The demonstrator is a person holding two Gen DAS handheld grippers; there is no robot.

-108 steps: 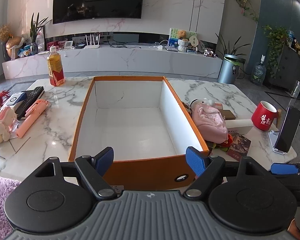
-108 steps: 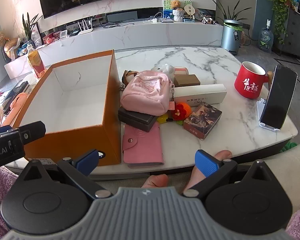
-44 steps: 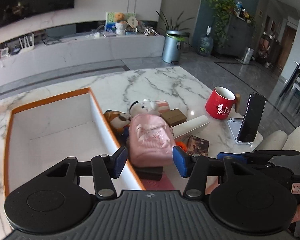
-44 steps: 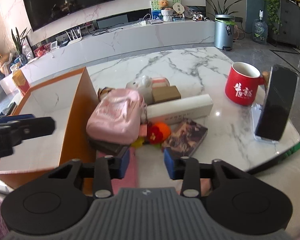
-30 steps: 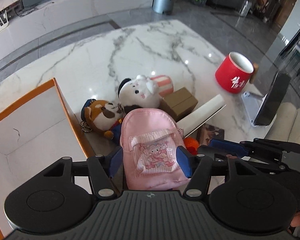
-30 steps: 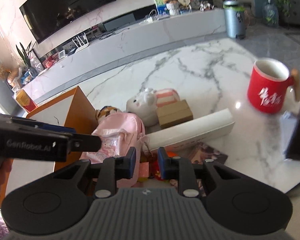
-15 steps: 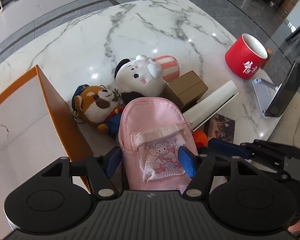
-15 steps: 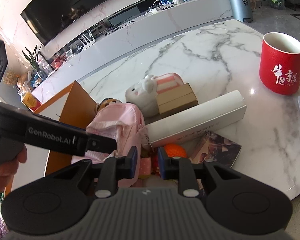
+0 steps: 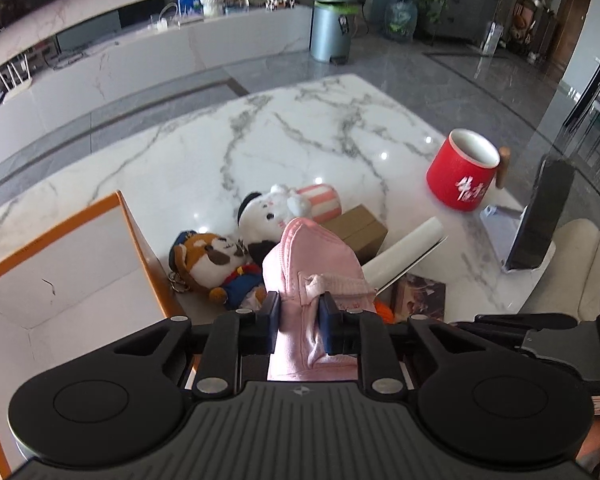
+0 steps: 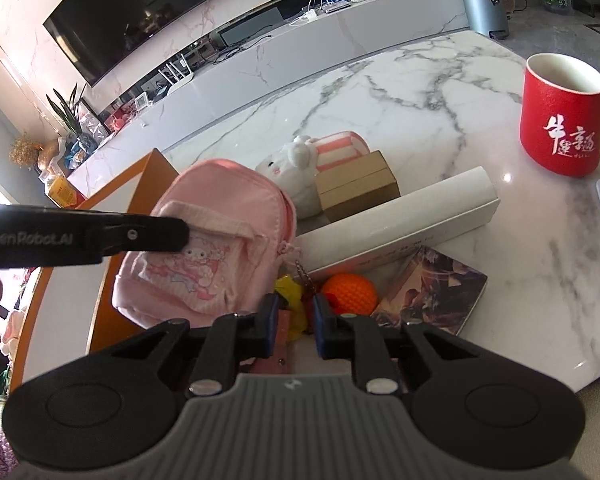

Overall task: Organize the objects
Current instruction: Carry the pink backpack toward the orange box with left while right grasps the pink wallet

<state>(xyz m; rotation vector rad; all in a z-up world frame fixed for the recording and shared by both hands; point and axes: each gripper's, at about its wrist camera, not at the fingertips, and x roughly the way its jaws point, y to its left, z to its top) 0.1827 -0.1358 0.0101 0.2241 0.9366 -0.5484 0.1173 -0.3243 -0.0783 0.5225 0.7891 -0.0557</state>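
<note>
A small pink backpack (image 9: pixel 312 256) is pinched at its front pocket between the blue pads of my left gripper (image 9: pixel 299 312), whose jaws are closing on it. From the right wrist view the backpack (image 10: pixel 220 240) stands tilted beside the orange box (image 10: pixel 156 164), with the left gripper's finger (image 10: pixel 140 234) across it. My right gripper (image 10: pixel 296 316) hovers low over the pile, its jaws closing to a narrow gap. A yellow and red trinket (image 10: pixel 294 300) shows through that gap; I cannot tell whether the pads touch it.
On the marble table lie a white plush (image 9: pixel 268 212), a brown plush (image 9: pixel 208 260), a brown carton (image 10: pixel 356 188), a long white box (image 10: pixel 400 216), an orange ball (image 10: pixel 350 292) and a book (image 10: pixel 432 292). A red mug (image 9: pixel 460 176) and a phone on a stand (image 9: pixel 540 216) stand right.
The left gripper's jaws went from wide around the backpack to pinched on its front. The backpack has tipped up off the pile. The right gripper has hardly moved.
</note>
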